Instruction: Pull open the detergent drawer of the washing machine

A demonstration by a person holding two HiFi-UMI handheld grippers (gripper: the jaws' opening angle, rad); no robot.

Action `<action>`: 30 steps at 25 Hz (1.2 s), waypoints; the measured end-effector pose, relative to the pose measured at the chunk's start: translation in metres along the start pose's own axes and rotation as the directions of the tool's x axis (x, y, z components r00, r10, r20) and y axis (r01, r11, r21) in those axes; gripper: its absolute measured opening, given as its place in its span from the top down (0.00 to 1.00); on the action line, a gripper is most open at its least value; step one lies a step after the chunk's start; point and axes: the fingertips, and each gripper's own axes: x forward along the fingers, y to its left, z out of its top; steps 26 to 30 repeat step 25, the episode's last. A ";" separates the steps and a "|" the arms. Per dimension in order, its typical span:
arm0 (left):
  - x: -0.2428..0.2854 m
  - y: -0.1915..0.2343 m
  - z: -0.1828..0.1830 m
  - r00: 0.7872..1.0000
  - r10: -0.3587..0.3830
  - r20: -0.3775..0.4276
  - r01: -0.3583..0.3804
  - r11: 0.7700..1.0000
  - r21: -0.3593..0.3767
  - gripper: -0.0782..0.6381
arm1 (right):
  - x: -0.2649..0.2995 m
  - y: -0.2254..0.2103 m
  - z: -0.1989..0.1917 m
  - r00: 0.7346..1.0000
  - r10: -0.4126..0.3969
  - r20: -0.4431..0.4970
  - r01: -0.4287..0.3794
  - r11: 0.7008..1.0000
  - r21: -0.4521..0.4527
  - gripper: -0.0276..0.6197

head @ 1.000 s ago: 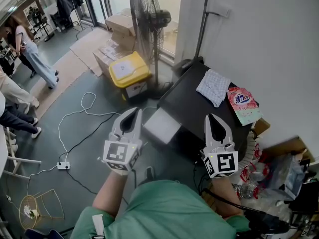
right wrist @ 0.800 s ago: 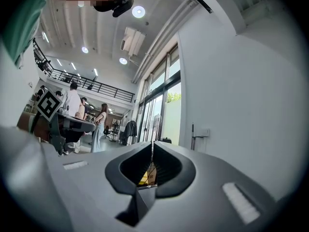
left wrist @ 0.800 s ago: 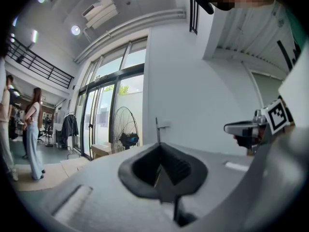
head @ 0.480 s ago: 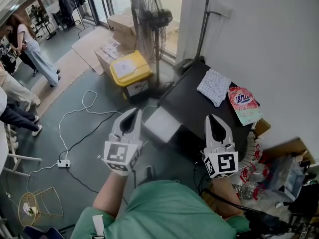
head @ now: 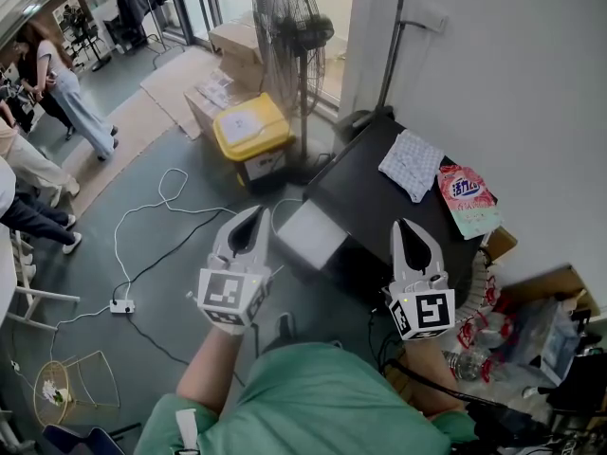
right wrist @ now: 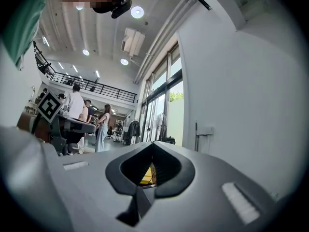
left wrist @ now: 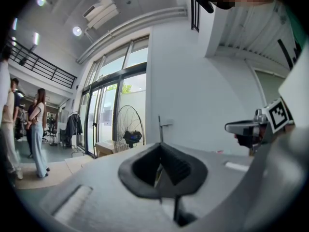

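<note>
The black washing machine [head: 375, 207] stands against the white wall, seen from above in the head view. A light grey drawer-like box [head: 308, 238] juts out from its front at the left corner. My left gripper [head: 257, 212] hovers just left of that box, shut and empty, its pads meeting in the left gripper view [left wrist: 160, 148]. My right gripper [head: 407, 224] hangs over the machine's near edge, also shut with nothing in it; the right gripper view shows its tips [right wrist: 152, 144] pressed together. Neither gripper touches the box.
On the machine's top lie a checked cloth [head: 412, 164] and a pink detergent bag [head: 468, 198]. A yellow-lidded bin [head: 248, 133], a standing fan [head: 293, 27] and cardboard boxes [head: 234, 41] are behind. A white cable with power strip [head: 120, 305] crosses the floor; people [head: 64, 91] stand at left.
The head view has tilted slightly, so the scene sits a little lower in the picture. Both grippers keep their places.
</note>
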 end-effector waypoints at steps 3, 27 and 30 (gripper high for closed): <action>0.000 0.000 -0.002 1.000 0.002 -0.004 -0.002 1.000 -0.003 0.90 | -0.001 0.000 -0.001 1.000 0.001 -0.003 -0.001 1.000 -0.001 0.95; 0.011 0.004 -0.025 0.998 0.003 -0.065 -0.003 1.000 0.005 0.90 | 0.004 -0.006 -0.024 0.999 -0.020 -0.030 0.021 0.999 0.034 0.95; 0.011 0.004 -0.025 0.998 0.003 -0.065 -0.003 1.000 0.005 0.90 | 0.004 -0.006 -0.024 0.999 -0.020 -0.030 0.021 0.999 0.034 0.95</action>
